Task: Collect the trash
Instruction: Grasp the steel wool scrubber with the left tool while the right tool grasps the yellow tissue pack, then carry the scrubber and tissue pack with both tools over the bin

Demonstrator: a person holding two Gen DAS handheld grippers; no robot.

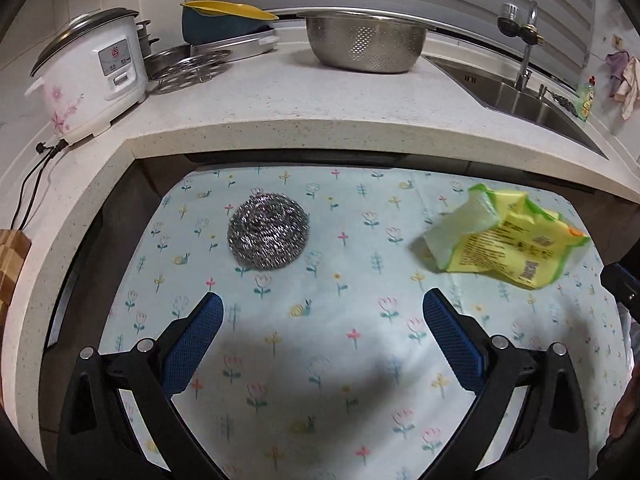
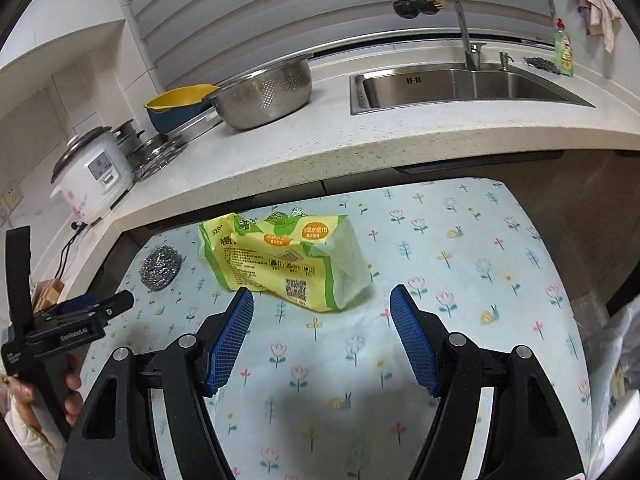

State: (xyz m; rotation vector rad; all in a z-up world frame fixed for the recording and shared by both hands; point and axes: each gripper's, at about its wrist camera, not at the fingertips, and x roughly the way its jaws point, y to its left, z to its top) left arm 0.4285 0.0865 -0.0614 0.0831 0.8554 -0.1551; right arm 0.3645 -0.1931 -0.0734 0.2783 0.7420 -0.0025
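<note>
A crumpled yellow-and-green wrapper [image 2: 288,258] lies on the flowered cloth [image 2: 460,280] that covers a low table in front of the kitchen counter [image 2: 320,148]. It sits towards the table's back edge, nearer the counter than the front. The pack is soft plastic, pale yellow with bright green borders, orange round labels, dark print and a square code on its face; one end is torn open and see-through, and the whole thing is creased and slumped flat. A steel wool scourer [image 1: 267,233] rests on the same cloth near the back left corner, well apart from the wrapper [image 1: 508,240].

The right gripper [image 2: 322,300] hangs just before the wrapper with its blue pads spread wide, grasping nothing. The left gripper [image 1: 322,308] is likewise released and empty, poised over bare cloth [image 1: 320,360] short of the scourer
</note>
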